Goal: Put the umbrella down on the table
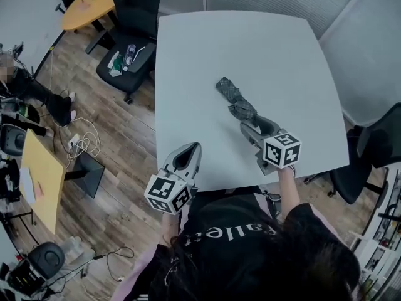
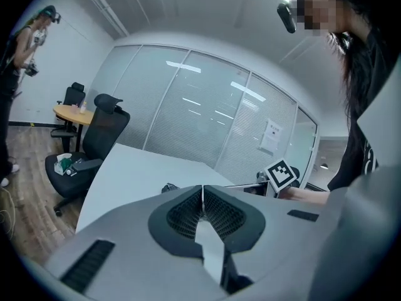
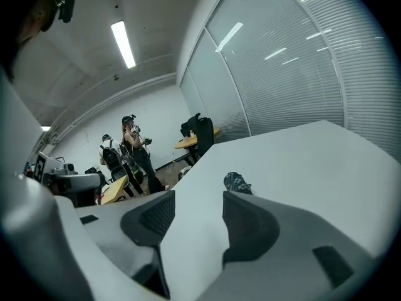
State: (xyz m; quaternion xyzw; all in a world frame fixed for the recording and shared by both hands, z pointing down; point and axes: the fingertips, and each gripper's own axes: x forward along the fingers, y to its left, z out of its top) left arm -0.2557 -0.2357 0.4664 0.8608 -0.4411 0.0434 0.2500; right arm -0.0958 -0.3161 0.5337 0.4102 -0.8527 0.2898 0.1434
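A folded umbrella point(image 1: 233, 98) in grey plaid lies on the white table point(image 1: 207, 55), slanting from the middle toward the near right. My right gripper point(image 1: 258, 128) hovers just behind the umbrella's near end, open, with nothing between its jaws. In the right gripper view point(image 3: 199, 196) only bare tabletop shows between the jaws, and the umbrella point(image 3: 237, 182) peeks out past the right jaw. My left gripper point(image 1: 188, 150) is over the table's near edge, shut and empty; its jaws meet in the left gripper view point(image 2: 202, 188). There the umbrella point(image 2: 169, 187) is a small dark shape beyond the jaws.
A black office chair point(image 1: 128, 49) with items on its seat stands left of the table, and another chair point(image 1: 369, 155) at the right. A round yellow table point(image 1: 88, 8) is at the far left, cables point(image 1: 84, 143) lie on the floor. People point(image 3: 135, 149) stand by the far wall.
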